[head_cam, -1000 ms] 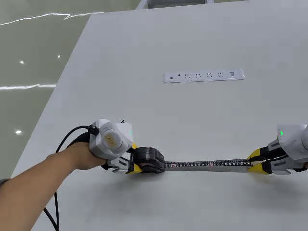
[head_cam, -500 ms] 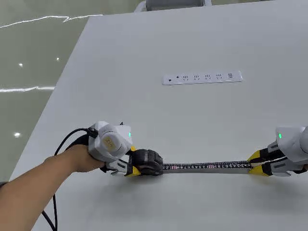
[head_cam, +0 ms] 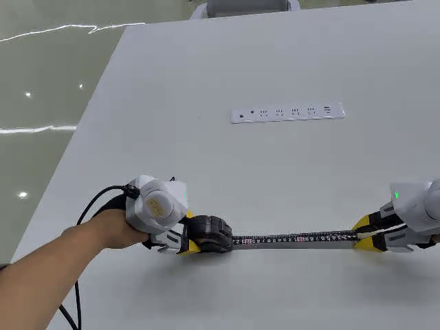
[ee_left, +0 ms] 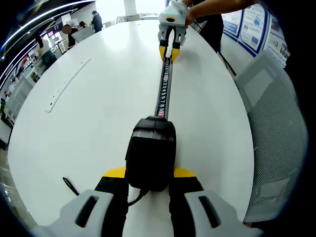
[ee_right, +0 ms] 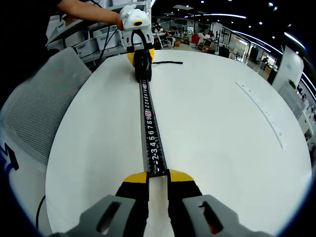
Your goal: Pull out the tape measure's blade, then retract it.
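White worktop (head_cam: pixel 275 179), with a power strip (head_cam: pixel 287 113) lying flat toward its far side. The tape measure case (head_cam: pixel 210 234) rests on the worktop, on the person's side of the power strip and off to its left. The left gripper (head_cam: pixel 184 240) has its yellow-padded fingers (ee_left: pixel 114 174) clamped on the rear of the case, one pad on each flank. The front of the case sticks out past the fingertips.

The blade (head_cam: pixel 295 238) comes straight out of the case's mouth, numbers up, roughly parallel to the power strip. It runs low over the worktop; contact with the surface cannot be judged. The blade's free end sits between the fingers of the right gripper (head_cam: pixel 364 232), which are pinched together on it. That gripper is also on the person's side of the power strip, off to its right.
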